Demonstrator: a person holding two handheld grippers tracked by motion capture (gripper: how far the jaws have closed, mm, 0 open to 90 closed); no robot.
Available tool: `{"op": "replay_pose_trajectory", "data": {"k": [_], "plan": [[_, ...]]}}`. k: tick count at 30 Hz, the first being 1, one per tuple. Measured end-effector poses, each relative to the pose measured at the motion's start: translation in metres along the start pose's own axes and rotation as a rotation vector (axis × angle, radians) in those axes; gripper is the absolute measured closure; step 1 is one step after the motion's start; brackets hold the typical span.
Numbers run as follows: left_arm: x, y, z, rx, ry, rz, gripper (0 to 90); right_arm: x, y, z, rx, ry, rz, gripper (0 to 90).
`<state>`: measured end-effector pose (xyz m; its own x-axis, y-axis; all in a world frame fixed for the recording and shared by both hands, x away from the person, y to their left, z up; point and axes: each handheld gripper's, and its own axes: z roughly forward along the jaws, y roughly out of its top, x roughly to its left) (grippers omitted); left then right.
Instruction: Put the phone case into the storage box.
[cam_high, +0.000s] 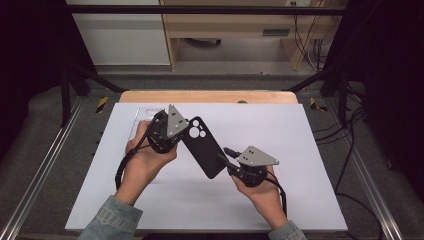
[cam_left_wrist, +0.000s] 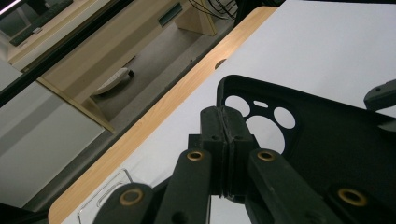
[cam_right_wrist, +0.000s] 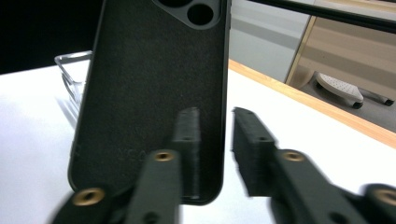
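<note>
**Black phone case held up between the two grippers**

The black phone case is lifted above the white counter, near its middle, and it runs slanted between the two hands. Its end with the round camera holes is at the left gripper; the plain end is at the right gripper.

In the left gripper view, the fingers are pressed together on the edge of the case, just beside the camera holes, so this gripper grips the case firmly at its upper corner.

In the right gripper view, the fingers stand narrowly apart. One finger lies in front of the inner face of the case, close to its long edge, and the other finger is outside that edge with a clear gap. The pads do not press on the case.

Behind the case, a clear transparent case lies flat on the counter, near its far left corner. Beyond the white surface there is the wooden edge of the counter.
</note>
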<state>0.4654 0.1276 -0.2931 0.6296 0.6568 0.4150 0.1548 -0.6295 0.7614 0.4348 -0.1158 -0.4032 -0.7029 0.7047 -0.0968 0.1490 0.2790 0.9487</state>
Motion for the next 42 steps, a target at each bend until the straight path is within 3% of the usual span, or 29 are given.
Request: {"op": "replay_pose_trajectory", "data": {"k": [6, 13, 20, 27, 33, 36, 42], "plan": [[0.003, -0.001, 0.004, 0.009, 0.012, 0.033, 88.8, 0.001, 0.004, -0.007, -0.036, -0.007, 0.020, 45.8], [0.008, -0.005, 0.010, 0.012, 0.021, 0.053, 88.8, -0.011, 0.000, -0.014, -0.061, -0.019, 0.037, 23.3], [0.013, -0.011, 0.017, 0.010, 0.030, 0.087, 88.8, -0.027, -0.016, -0.018, -0.066, -0.047, 0.067, 8.8], [0.020, -0.015, 0.023, 0.013, 0.033, 0.101, 88.8, -0.038, -0.033, -0.023, -0.069, -0.091, 0.078, 5.4], [0.030, -0.019, 0.028, 0.005, 0.036, 0.111, 88.8, -0.048, -0.046, -0.023, -0.048, -0.146, 0.061, 5.4], [0.034, -0.020, 0.031, 0.001, 0.039, 0.123, 88.8, -0.054, -0.051, -0.023, -0.067, -0.191, 0.041, 8.2], [0.040, -0.022, 0.037, 0.008, 0.032, 0.141, 88.8, -0.060, -0.060, -0.024, -0.055, -0.228, 0.024, 8.8]]}}
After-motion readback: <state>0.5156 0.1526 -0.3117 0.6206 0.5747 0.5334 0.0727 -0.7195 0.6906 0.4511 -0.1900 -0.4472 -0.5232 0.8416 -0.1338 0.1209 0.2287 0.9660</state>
